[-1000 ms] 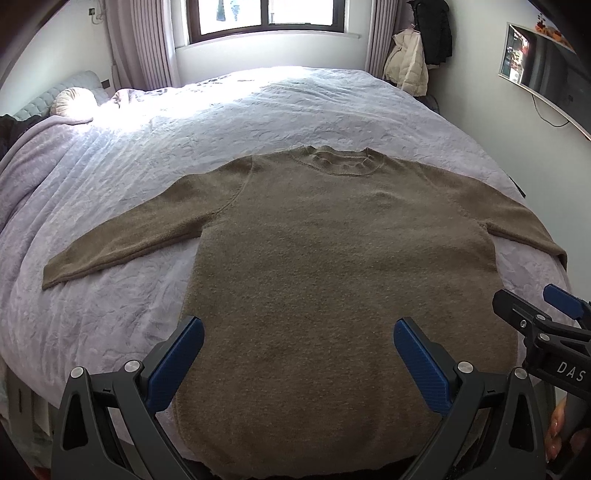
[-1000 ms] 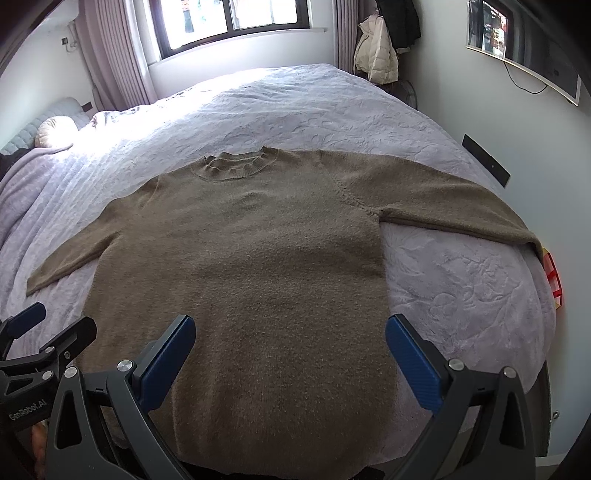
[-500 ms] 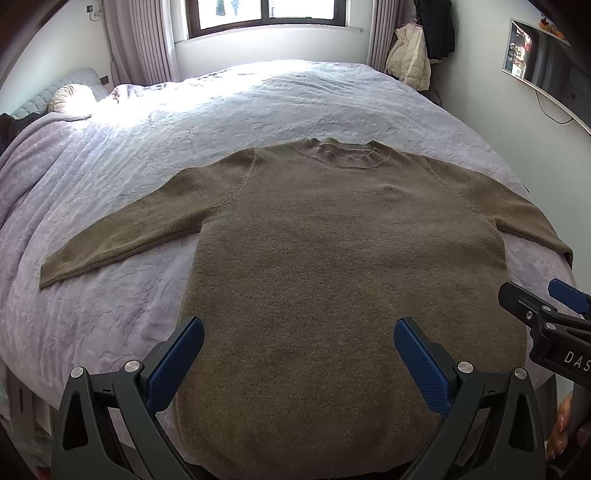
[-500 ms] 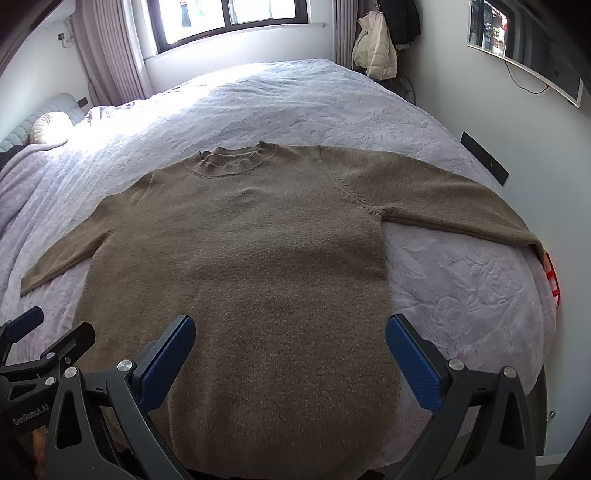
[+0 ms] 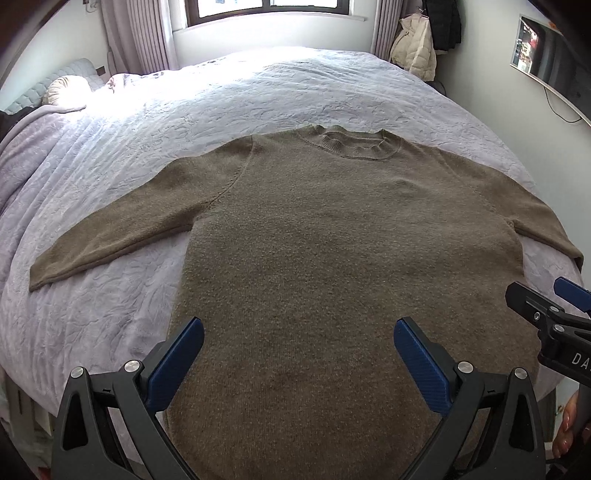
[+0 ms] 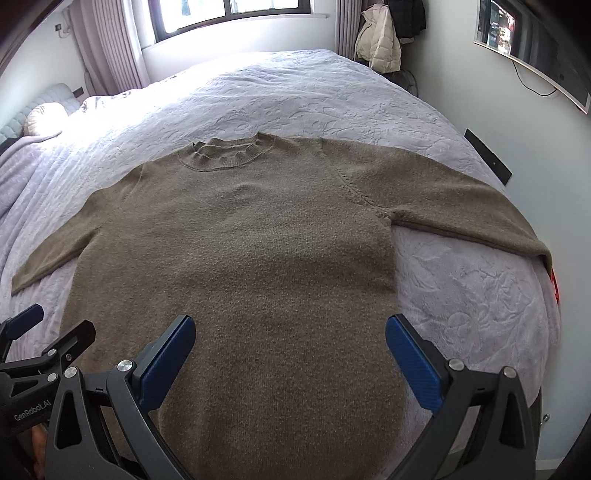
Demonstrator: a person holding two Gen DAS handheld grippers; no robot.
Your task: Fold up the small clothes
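A brown sweater [image 5: 343, 266] lies flat, sleeves spread, on a pale quilted bedspread [image 5: 258, 96], directly ahead of both grippers. The left gripper [image 5: 298, 345] and right gripper [image 6: 290, 341] hang spread wide, holding nothing. Beyond the bed are a window [image 6: 236, 11], curtains [image 5: 144, 33] and hanging coats [image 6: 380, 40].

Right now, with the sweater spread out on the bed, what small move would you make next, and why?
Probably reach the left gripper toward the left sleeve. The sweater lies flat with both sleeves spread, and both grippers are open, holding nothing, over its hem.
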